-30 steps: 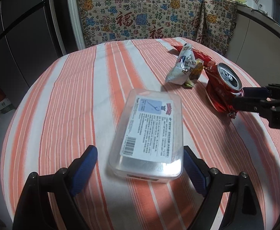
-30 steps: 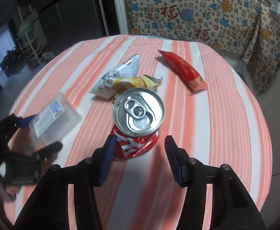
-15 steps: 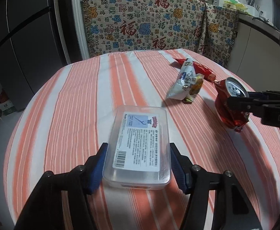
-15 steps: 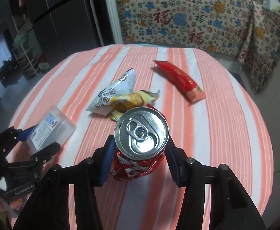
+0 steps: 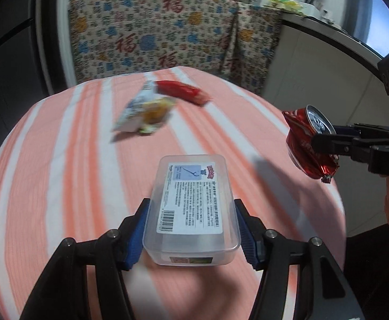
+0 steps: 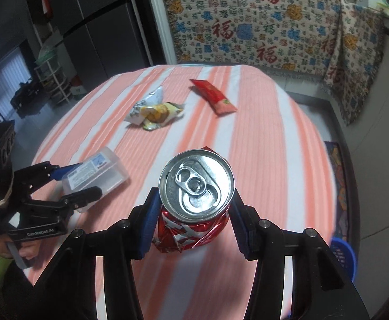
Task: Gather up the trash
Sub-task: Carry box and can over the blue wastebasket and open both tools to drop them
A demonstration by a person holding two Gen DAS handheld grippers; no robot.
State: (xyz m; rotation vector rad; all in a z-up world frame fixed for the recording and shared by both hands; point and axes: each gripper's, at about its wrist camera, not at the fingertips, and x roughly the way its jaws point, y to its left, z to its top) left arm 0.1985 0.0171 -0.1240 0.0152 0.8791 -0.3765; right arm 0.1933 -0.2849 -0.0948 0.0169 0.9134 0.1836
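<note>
Both claws grip something: the left gripper (image 5: 191, 230), whose jaws have just been closing, presses its blue pads on the long sides of a clear plastic box (image 5: 193, 210), and the right gripper (image 6: 194, 225) clamps a crushed red can (image 6: 195, 200). Beyond both claws, on the striped tablecloth (image 6: 269, 138), lie a white-yellow snack wrapper (image 6: 154, 110) and a red packet (image 6: 213, 96), near each other.

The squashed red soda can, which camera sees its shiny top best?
The right wrist view. The crushed red soda can sits close and centred there, its silver lid and pull tab facing the camera. The left wrist view shows it small at the right edge, side-on, lid mostly turned away.
</note>
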